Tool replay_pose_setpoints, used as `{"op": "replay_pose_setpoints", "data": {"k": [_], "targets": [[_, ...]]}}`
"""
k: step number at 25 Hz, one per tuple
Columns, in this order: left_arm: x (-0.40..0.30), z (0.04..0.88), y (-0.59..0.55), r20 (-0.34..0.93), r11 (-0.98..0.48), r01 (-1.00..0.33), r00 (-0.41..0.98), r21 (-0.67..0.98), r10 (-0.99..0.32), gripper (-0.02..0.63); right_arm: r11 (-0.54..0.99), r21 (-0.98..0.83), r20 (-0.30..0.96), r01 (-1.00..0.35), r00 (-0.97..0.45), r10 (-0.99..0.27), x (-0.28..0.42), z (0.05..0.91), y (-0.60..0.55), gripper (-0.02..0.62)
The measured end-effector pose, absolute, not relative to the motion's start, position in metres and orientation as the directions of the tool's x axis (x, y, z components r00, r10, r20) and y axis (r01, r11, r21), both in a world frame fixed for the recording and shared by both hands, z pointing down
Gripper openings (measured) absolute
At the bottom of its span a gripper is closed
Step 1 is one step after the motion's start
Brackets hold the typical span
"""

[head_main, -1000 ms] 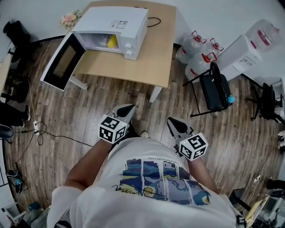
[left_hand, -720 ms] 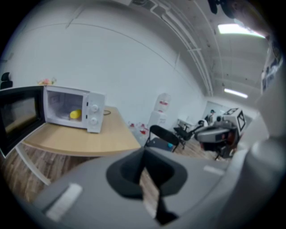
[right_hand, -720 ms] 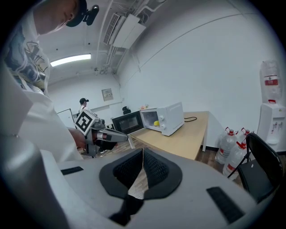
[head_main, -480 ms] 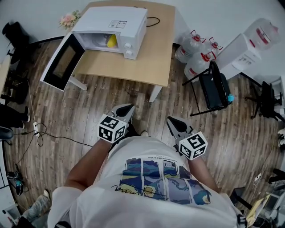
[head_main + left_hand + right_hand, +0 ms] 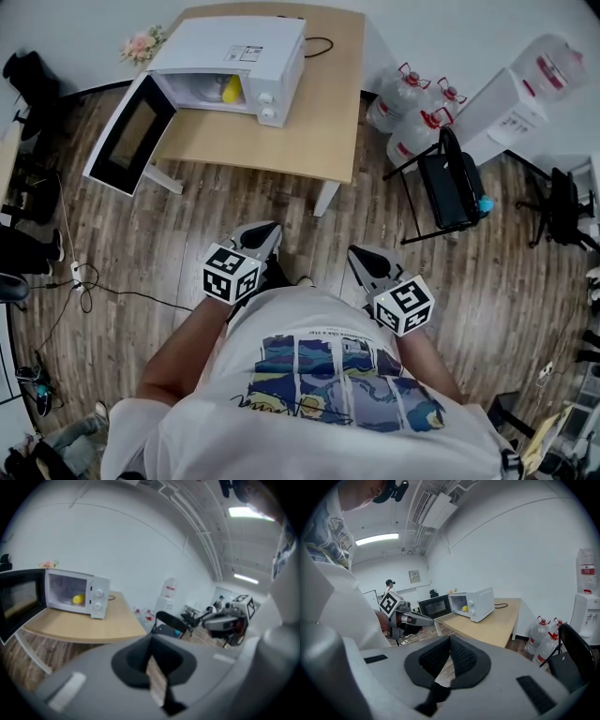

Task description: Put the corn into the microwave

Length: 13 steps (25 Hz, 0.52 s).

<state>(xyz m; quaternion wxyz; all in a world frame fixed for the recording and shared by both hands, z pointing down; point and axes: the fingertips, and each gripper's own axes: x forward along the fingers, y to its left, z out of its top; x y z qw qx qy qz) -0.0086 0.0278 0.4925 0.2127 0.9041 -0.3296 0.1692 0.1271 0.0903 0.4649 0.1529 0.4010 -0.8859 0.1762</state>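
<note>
We are holding the left hand-held gripper (image 5: pixel 266 232) and right hand-held gripper (image 5: pixel 360 256) closed, empty. The corn (image 5: pixel 228 89) is lying in the microwave (image 5: pixel 234 42); we think the door (image 5: pixel 127 131) needs a slow push.

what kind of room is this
Probably an office or lab workroom, not a home kitchen: a microwave sits on a plain wooden table, and large water jugs stand on the floor beside a water dispenser.

- Microwave (image 5: pixel 239 54): smooth white casing with a slight gloss; its door (image 5: pixel 131 131) is dark and glossy.
- Desk (image 5: pixel 309 122): pale wood, smooth, matt.
- Floor (image 5: pixel 234 202): dark, grained wood planks.
- Right tongs (image 5: pixel 450 638): matt grey plastic, with black textured pads (image 5: pixel 463 658).
</note>
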Motion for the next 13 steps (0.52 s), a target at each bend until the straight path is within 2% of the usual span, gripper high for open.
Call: {"op": "replay_pose_setpoints", "data": {"k": [13], "targets": [[0.012,0.486,0.027,0.433,-0.725,-0.624,0.762,0.291,-0.482,0.008,0.615,-0.196,0.407,-0.764,-0.634,-0.657,0.137,0.471,0.083,0.011]]}}
